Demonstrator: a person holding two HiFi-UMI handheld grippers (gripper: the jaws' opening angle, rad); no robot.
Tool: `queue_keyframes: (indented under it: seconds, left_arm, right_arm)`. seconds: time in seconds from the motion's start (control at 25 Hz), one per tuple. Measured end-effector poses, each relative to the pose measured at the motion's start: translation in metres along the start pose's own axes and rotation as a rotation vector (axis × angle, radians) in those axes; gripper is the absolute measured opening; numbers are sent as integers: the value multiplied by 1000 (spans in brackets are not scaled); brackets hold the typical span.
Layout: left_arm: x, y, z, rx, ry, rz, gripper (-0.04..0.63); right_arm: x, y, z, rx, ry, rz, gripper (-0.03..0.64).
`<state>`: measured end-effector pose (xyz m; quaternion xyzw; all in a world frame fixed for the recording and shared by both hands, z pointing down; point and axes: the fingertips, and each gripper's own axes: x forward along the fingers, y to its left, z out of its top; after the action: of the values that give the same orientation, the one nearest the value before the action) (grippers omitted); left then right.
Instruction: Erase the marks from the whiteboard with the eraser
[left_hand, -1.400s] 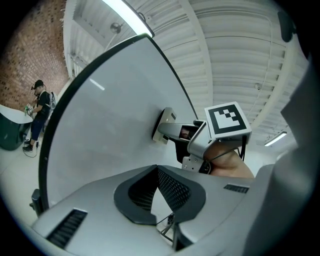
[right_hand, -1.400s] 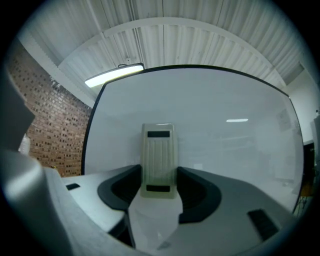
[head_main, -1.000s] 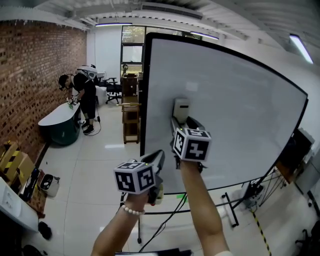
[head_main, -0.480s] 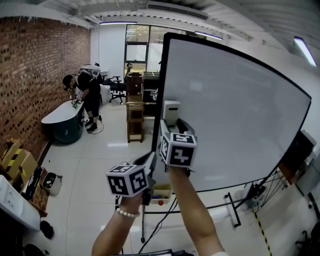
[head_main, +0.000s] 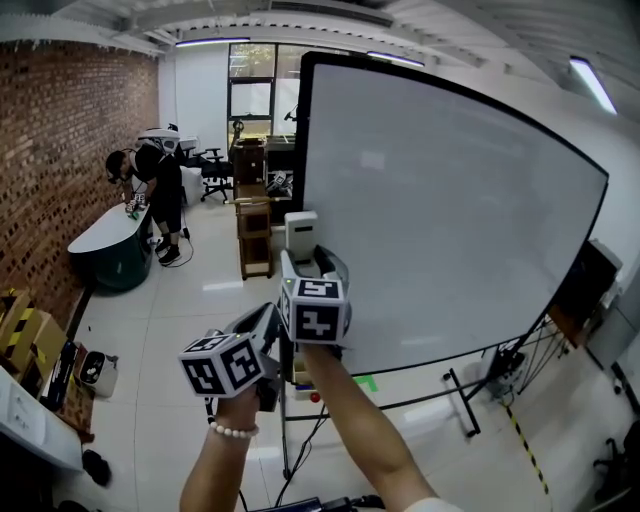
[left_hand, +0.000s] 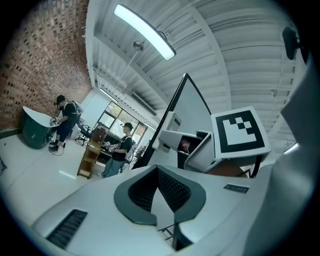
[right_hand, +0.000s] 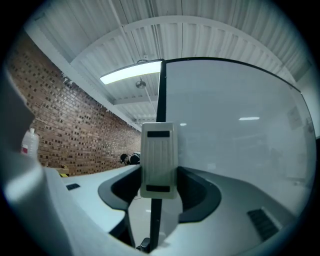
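The whiteboard stood upright on a thin metal stand. It was a broad, flat sheet of glossy white inside a narrow black frame, with ceiling lights glaring off it. No marks could be made out on its face, so the wiping looked nearly or wholly finished. Any last pass would have called for gentle, even pressure, since a board on such slim legs seemed likely to rock.

The right gripper, of smooth pale plastic with a marker cube behind it, was clenched on the eraser and held it up at the board's left edge. The grip needed to be firm, as that casing looked slippery. The left gripper hung lower and to the left, away from the board, with its ribbed dark pads pressed together on nothing.

The eraser was a small upright block of off-white plastic, ribbed along its back, with a dark slot at each end. It sat over the black frame, and whether its wiping face touched the board could not be told. It would have worked best laid flat against the board and drawn back across it in overlapping strokes.
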<state>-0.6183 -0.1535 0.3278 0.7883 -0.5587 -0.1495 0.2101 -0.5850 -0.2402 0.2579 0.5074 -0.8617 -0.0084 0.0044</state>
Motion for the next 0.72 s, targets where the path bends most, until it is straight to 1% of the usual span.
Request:
queue_keyframes:
  seconds: [0.36,0.72]
  left_arm:
    - [0,9,-20,-9,34,17,-12]
    - [26,-24,-38,-4,51,-21,-12]
  right_arm:
    - [1,-10,-56,0,62,-21,251]
    - [-12,-67,-53,-4,49,-57,250]
